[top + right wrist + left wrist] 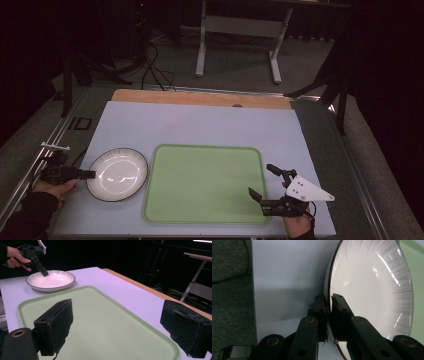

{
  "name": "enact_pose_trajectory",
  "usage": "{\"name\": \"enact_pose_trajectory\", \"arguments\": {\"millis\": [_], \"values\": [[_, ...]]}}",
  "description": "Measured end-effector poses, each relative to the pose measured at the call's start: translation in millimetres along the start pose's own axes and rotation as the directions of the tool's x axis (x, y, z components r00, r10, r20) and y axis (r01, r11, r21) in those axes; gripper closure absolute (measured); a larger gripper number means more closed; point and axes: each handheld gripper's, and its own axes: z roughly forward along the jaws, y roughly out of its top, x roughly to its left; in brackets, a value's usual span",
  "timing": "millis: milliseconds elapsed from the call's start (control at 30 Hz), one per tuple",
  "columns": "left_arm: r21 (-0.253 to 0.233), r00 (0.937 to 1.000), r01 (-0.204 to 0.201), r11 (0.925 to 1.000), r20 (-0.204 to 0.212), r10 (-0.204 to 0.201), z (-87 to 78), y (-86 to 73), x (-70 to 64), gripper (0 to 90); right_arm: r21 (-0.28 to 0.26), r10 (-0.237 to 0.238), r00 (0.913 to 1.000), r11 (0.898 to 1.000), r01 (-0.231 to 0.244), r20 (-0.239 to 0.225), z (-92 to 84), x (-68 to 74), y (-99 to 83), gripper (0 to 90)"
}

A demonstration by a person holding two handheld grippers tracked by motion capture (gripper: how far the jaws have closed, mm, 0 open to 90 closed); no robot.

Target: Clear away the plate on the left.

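1. Two grippers are in your hands at a table under a pale lavender mat [200, 125].
2. Your left gripper [91, 174] pinches the near-left rim of a white ribbed bowl [118, 173] with a dark edge line; one jaw sits inside the rim, one outside, pressed together on it.
3. That bowl rests on the mat just left of an empty green tray [205, 182], apart from it, likely held for a lift onto the tray.
4. Your right gripper [265, 181] hovers over the tray's right edge, jaws spread wide and holding nothing, probably waiting clear of the bowl's path.
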Motion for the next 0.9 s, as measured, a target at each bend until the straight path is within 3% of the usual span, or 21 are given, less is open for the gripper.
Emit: {"name": "enact_pose_trajectory", "arguments": {"millis": [200, 533, 900], "values": [[-0.016, 0.9996, 0.022, 0.9996, -0.016, -0.022, -1.4, 0.2, -3.2, 86.1, 0.002, 0.002, 1.0, 1.0, -0.002, 0.01, 0.1, -0.6, -0.4, 11.0], [-0.047, 0.9982, -0.013, 0.9988, -0.058, 0.01, -6.2, 4.9, -18.4, 86.8, -0.001, 0.009, 0.9998, 1.0, -0.009, 0.019, -0.9, -2.3, -0.9, 11.0], [-0.053, 0.9984, -0.041, 0.9977, -0.042, 0.039, -19.9, 6.5, -26.0, 85.8, -0.003, 0.016, 0.9997, 1.0, -0.016, 0.02, -1.4, -3.6, -1.3, 11.0]]}}
